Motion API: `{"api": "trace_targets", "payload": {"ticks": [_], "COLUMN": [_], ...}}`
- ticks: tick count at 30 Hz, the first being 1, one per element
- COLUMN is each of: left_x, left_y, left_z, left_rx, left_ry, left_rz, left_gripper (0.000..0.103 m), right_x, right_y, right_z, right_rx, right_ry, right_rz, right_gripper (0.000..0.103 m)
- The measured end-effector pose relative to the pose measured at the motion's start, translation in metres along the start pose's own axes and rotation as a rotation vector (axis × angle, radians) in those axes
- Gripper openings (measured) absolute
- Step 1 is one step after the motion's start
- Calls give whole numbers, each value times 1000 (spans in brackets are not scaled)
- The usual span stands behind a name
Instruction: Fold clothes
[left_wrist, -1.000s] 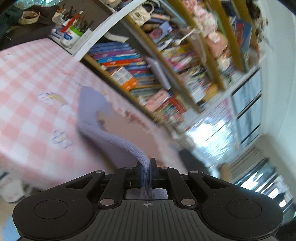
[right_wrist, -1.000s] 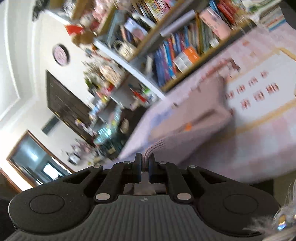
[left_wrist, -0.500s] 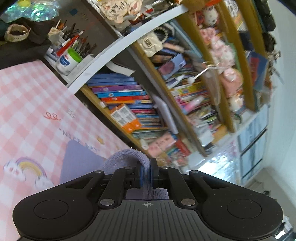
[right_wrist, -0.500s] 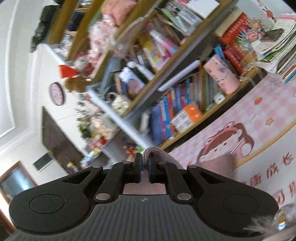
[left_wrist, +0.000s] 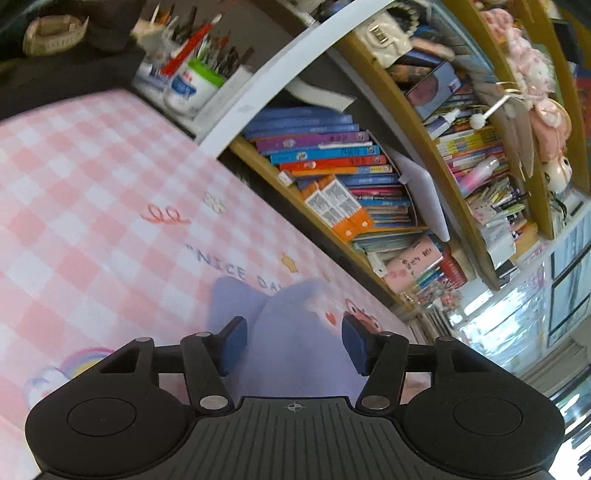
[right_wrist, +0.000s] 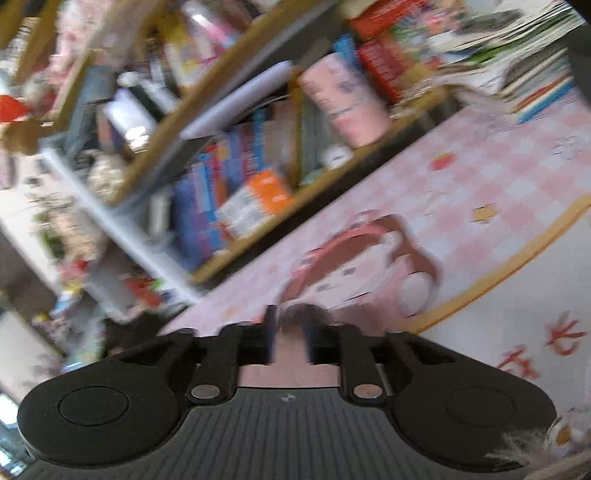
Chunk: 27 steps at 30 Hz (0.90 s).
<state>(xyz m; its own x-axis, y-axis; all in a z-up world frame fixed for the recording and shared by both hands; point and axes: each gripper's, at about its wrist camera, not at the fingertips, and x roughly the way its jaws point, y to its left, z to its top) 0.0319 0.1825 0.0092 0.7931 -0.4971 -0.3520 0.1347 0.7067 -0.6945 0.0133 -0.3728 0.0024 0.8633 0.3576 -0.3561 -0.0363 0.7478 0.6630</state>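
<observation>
A lavender knitted garment (left_wrist: 291, 332) lies on the pink checked tablecloth (left_wrist: 92, 206), just below and ahead of my left gripper (left_wrist: 293, 341). That gripper is open, its blue pads either side of the cloth without pinching it. In the blurred right wrist view my right gripper (right_wrist: 291, 332) has its jaws partly apart, with a bit of pinkish-lavender cloth (right_wrist: 295, 314) showing between the fingers. Whether that cloth is still held is unclear.
A packed bookshelf (left_wrist: 351, 184) runs along the table's far edge. A pen cup (left_wrist: 192, 77) stands at the far left corner. The tablecloth print shows a cartoon figure (right_wrist: 369, 258) and a white panel with a yellow border (right_wrist: 517, 295).
Both grippers were shut on the garment and carried it forward over the table. Now the left jaws have opened and the cloth lies on the table; the right jaws have parted too.
</observation>
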Motion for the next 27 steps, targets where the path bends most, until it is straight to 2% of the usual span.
{"api": "trace_targets", "payload": {"ticks": [3, 7, 12, 13, 14, 15, 18, 20, 24, 25, 27], "left_x": [-14, -14, 16, 22, 25, 26, 1, -14, -5, 0, 6], "left_y": [-10, -30, -47, -48, -49, -50, -49, -44, -28, -22, -15], "left_z": [-5, -15, -30, -32, -35, -36, -34, -34, -40, -41, -38], "left_rx": [141, 357, 487, 504, 514, 519, 455, 409, 381, 369, 342], "left_ry": [-2, 40, 96, 107, 117, 117, 24, -8, 54, 78, 99], "left_rz": [13, 86, 196, 214, 216, 214, 143, 96, 141, 153, 152], "left_gripper": [57, 56, 54, 35, 4, 5, 5, 5, 7, 11, 13], "right_x": [-8, -22, -20, -17, -14, -14, -12, -11, -9, -9, -8], "right_y": [-7, 0, 6, 7, 7, 8, 10, 10, 9, 9, 9], "right_z": [-1, -14, -34, -36, -38, -38, -38, -37, -37, -36, -36], "right_rx": [-26, -187, -311, -323, -329, -332, -333, -332, -329, -328, -327], "right_ry": [-5, 68, 148, 158, 165, 163, 157, 153, 147, 145, 142], "right_rz": [-9, -99, -156, -165, -167, -163, -156, -155, -153, -152, -151], "right_gripper": [50, 50, 42, 38, 20, 7, 6, 6, 6, 6, 7]}}
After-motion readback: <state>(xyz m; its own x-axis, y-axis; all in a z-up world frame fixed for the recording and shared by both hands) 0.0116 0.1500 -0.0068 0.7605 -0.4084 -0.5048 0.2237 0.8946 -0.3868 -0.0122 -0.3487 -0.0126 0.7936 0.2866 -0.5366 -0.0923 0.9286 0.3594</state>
